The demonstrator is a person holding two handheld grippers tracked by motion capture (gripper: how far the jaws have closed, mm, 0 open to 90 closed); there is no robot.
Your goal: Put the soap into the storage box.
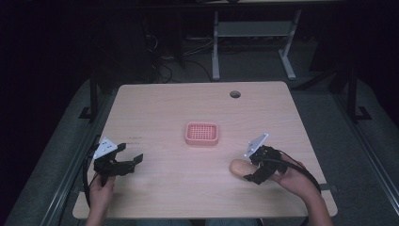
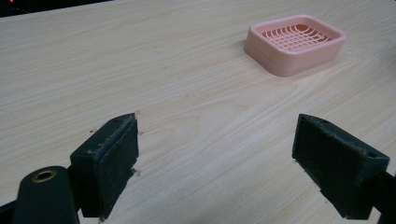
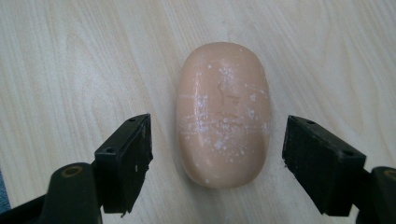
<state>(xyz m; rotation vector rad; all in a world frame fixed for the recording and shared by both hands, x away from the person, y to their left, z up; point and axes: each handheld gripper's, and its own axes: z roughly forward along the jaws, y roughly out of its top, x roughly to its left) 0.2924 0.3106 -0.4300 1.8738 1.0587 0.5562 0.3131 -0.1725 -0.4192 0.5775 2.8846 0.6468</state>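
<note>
From the high view, the right hand-held gripper (image 1: 253, 170) sits low over the desk (image 1: 164, 103) near its right front corner, jaws spread wide, with a tan bar of soap (image 1: 241, 167) lying flat on the wood at its tips; the soap's long axis runs roughly along the line of the jaws, its rounded free end pointing away from the hand toward the desk's middle; a pink soap dish (image 1: 202, 133) stands beyond and to the left of this hand-held gripper, well apart from the soap, with bare wood between them; the desk's right edge lies close behind the hand, the front edge close below it. The left hand-held gripper (image 1: 128, 161) is held near the left front corner, also spread wide and holding nothing, with open desk ahead of it.

In the left gripper view, the left hand-held gripper (image 2: 215, 154) has its two black jaws far apart above bare wood; the soap dish (image 2: 296, 43) stands ahead and to the right, its slotted floor showing, with clear desk all the way to it.

In the right gripper view, the right hand-held gripper (image 3: 215, 161) straddles the soap (image 3: 223, 114); the bar lies lengthwise between the jaws, its far end pointing straight ahead, its near end level with the pads; a gap shows on each side, so neither jaw touches it; white flecks mark its top.
</note>
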